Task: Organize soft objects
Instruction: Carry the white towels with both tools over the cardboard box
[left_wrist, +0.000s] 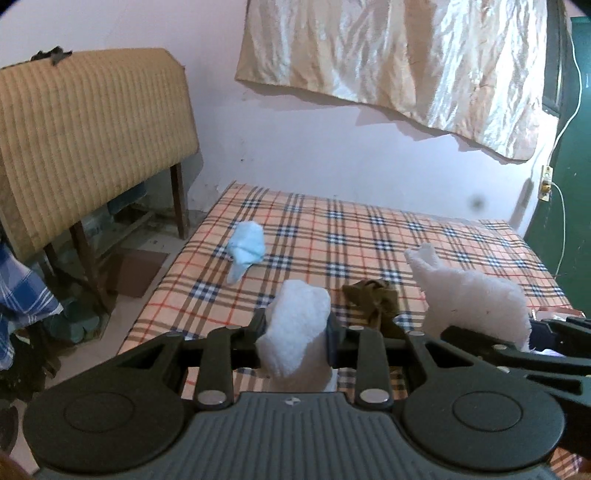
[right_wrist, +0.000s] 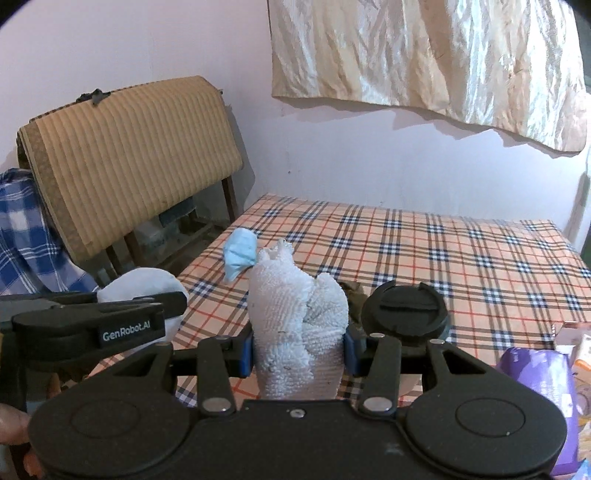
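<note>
My left gripper (left_wrist: 297, 332) is shut on one end of a white terry towel (left_wrist: 295, 328), held above the plaid bed (left_wrist: 369, 229). My right gripper (right_wrist: 299, 350) is shut on the other end of the white towel (right_wrist: 291, 314); it shows in the left wrist view (left_wrist: 469, 302) at the right. A light blue cloth (left_wrist: 245, 247) lies crumpled on the bed's far left, also in the right wrist view (right_wrist: 239, 254). A small brown cloth (left_wrist: 373, 299) lies on the bed between the grippers, mostly hidden in the right wrist view (right_wrist: 352, 299).
A folded straw mat on a wooden frame (left_wrist: 85, 136) stands left of the bed. A blue checked cloth (right_wrist: 22, 236) hangs at far left. A black round lid (right_wrist: 404, 314) and a purple packet (right_wrist: 543, 391) sit at the right. A beige curtain (left_wrist: 406, 62) hangs on the wall.
</note>
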